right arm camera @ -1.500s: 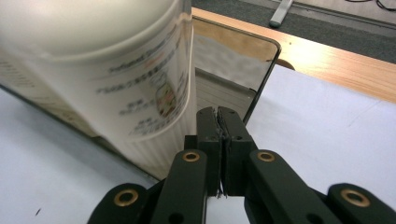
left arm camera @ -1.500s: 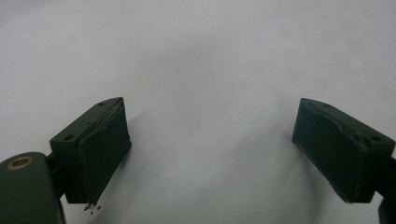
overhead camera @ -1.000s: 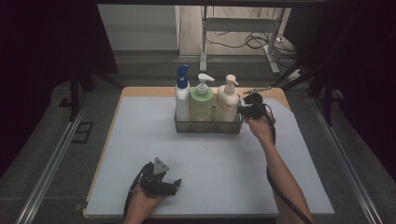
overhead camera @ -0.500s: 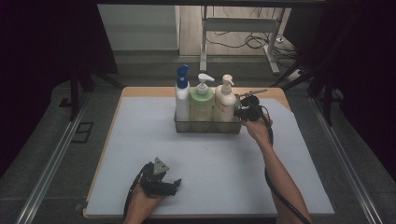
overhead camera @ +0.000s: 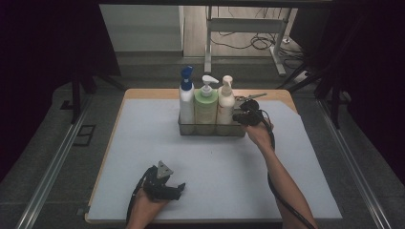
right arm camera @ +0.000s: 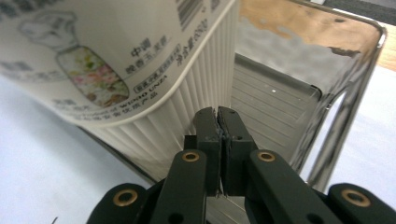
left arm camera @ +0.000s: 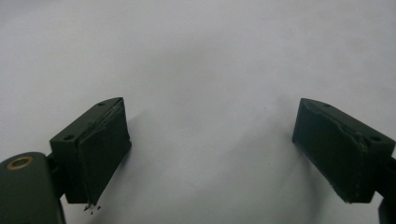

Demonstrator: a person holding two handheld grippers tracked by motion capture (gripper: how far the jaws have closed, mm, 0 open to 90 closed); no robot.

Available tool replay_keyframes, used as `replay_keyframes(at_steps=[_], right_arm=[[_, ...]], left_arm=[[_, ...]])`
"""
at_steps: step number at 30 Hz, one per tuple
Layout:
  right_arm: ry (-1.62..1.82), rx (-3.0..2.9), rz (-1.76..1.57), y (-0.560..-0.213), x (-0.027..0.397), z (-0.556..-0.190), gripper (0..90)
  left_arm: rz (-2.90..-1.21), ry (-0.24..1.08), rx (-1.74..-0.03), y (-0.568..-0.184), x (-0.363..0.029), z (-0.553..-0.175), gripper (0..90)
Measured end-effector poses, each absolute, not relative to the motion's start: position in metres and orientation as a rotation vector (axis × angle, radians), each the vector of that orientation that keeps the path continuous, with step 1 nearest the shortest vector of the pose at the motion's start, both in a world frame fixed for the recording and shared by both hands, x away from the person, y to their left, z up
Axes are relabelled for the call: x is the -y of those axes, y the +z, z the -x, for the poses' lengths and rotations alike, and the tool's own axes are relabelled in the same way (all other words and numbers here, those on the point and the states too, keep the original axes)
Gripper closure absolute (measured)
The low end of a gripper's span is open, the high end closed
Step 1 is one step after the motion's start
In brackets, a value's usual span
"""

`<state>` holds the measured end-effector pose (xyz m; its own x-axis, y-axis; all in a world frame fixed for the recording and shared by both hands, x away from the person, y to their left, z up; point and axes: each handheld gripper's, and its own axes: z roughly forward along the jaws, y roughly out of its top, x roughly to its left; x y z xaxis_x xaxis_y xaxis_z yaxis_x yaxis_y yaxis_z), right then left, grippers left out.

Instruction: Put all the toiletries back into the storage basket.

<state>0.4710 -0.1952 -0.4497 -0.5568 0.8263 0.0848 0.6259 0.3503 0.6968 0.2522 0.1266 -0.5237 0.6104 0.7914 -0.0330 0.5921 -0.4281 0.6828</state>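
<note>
The right gripper (right arm camera: 217, 116), jaws pressed together, is pinching the rim of the clear rectangular plastic caddy (right arm camera: 299, 102), which is sitting at the table's far edge, beside the ribbed cream pump bottle (overhead camera: 226, 106). Since earlier it has been nudging closer to that bottle. The left gripper (left arm camera: 210, 154), well short of the caddy, is resting with jaws spread.

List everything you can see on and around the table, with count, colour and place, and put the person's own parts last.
Clear rectangular plastic caddy: one, transparent, far middle of the mat.
Blue-capped white bottle: one, left in the caddy.
Pale green pump bottle: one, middle of the caddy.
Cream ribbed pump bottle: one, right in the caddy.
Light grey mat: one, covering the wooden table.
Left gripper: one, black, jaws open, near edge of the mat.
Right gripper: one, black, jaws shut, at the caddy's right end.
</note>
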Motion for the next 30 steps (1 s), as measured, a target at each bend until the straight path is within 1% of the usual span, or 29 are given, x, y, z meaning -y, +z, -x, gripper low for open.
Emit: replay_keyframes(at_steps=[3, 18, 22, 30], right_arm=[[1.011, -2.332, -1.287, -0.4496, 0.1926, -0.4686, 89.4], [1.034, -2.332, -1.290, -0.4459, 0.1923, -0.4635, 89.5], [1.023, -2.320, -1.302, -0.4460, 0.1939, -0.4635, 83.6], [1.008, -2.299, -1.285, -0.4445, 0.1957, -0.4611, 77.0]], left_arm=[[-2.169, 0.387, -1.084, -0.5237, -0.1266, -0.2522, 10.6], [-2.172, 0.387, -1.083, -0.5236, -0.1267, -0.2523, 10.6], [-2.174, 0.387, -1.082, -0.5235, -0.1268, -0.2523, 10.6], [-2.173, 0.387, -1.082, -0.5236, -0.1268, -0.2522, 10.6]])
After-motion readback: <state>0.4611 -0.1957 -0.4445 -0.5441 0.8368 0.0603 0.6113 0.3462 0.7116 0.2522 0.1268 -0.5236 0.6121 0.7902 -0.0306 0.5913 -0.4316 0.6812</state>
